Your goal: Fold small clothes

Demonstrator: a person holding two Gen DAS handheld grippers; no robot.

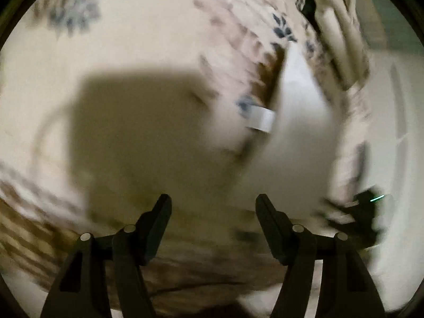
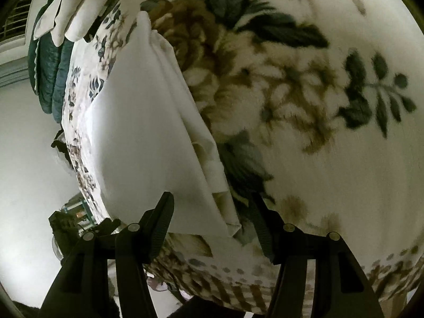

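A white garment (image 2: 143, 132) lies folded on a floral blanket (image 2: 304, 84), its layered edges along the right side and a corner near my right gripper (image 2: 212, 201). That gripper is open and empty, with the cloth's near corner between and just ahead of its fingers. In the blurred left wrist view the same white garment (image 1: 299, 132) lies to the right, with a white tag (image 1: 261, 118) at its edge. My left gripper (image 1: 213, 202) is open and empty over the blanket (image 1: 145, 39), left of the garment.
A pile of green and cream bedding (image 2: 53, 39) lies at the far end of the bed. The bed's edge (image 2: 82, 175) drops to a white floor (image 2: 26, 145) on the left. A dark object (image 1: 363, 212) sits at the right of the left wrist view.
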